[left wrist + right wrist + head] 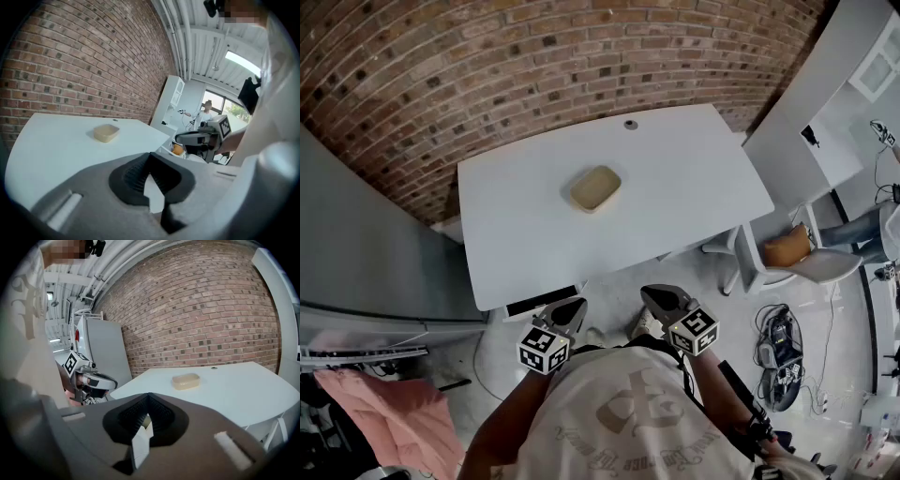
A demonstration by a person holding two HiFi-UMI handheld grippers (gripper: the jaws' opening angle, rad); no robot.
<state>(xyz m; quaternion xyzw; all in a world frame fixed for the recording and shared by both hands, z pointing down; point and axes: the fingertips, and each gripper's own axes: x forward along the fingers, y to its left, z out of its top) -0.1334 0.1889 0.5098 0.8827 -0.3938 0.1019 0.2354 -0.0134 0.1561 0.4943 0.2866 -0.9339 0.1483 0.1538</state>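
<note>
Left gripper (575, 306): held close to the person's body, short of the table's near edge. Its jaws are closed tip to tip with nothing between them.
Right gripper (649, 293): just beside it on the right, likewise pressed together and empty.
Step in hand: I judge this a poised stance. Neither tool touches anything, and the nearest thing, the tan container (595, 187), is well apart from both.
Next reach: getting to the container would call for moving forward over the near edge to mid-table. The jaws would also have to spread enough to take one wall or the rim.
Floor: a pink cloth (394, 412) lies near left and a coil of cables (778, 342) near right.
Table (694, 187): white, with only the container on it and a small grommet (630, 124) at the far edge.
Tan container: shallow, round-cornered and upright, about mid-table; it looks empty.
Chair (820, 267): right of the table, with an orange cushion (786, 247) on it.
Brick wall (534, 56): runs behind the table's far edge.
</note>
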